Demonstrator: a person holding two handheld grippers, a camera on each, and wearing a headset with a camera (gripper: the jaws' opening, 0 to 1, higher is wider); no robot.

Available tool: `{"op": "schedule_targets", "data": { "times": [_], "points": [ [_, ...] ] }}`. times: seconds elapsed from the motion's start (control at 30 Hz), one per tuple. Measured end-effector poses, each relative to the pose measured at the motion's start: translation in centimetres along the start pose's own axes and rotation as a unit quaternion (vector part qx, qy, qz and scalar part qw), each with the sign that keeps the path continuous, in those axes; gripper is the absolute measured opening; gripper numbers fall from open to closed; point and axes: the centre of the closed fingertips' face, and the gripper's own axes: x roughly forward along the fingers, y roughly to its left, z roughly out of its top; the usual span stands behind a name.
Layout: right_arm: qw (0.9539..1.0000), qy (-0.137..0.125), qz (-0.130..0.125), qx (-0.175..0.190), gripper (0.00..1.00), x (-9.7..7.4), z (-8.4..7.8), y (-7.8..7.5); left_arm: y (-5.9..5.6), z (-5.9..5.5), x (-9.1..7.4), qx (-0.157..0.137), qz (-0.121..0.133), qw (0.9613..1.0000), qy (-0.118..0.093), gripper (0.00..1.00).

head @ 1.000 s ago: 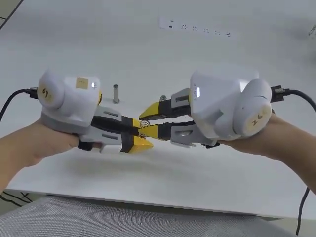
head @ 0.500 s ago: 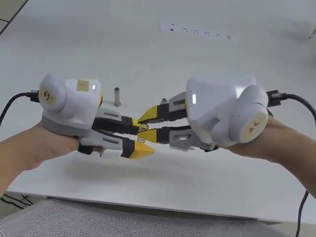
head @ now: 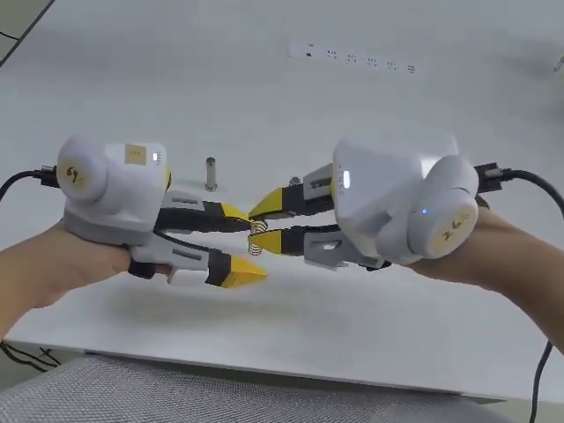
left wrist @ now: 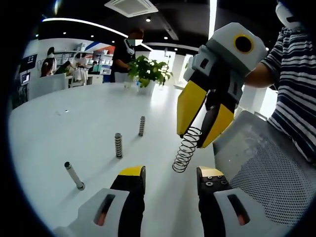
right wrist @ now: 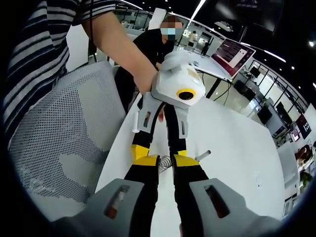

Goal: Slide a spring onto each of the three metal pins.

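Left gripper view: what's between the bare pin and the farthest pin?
A spring-covered middle pin stands between the bare pin and the farthest pin, per the left gripper view.

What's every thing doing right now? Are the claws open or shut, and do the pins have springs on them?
loose spring: pinched at one end, the rest sticking out free
left claw: open, holding nothing
right claw: shut on the loose spring
near pin: bare, no spring on it
middle pin: spring on it
far pin: spring on it
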Motion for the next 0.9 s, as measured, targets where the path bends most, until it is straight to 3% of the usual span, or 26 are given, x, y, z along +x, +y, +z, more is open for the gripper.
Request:
{"op": "schedule_targets", "data": {
  "times": [0.6,0.9],
  "points": [
    [0.9999,0.003,-0.008,0.007,0.12,0.0,-0.5,-0.4,2.0,-0.7,-2.5,-0.013,0.045,0.9989,-0.01,0.58],
    [1.0,0.002,-0.008,0.006,0.12,0.1,-0.3,-0.5,3.1,-1.2,-4.1,-0.022,0.069,0.9973,-0.012,0.6]
  ]
}}
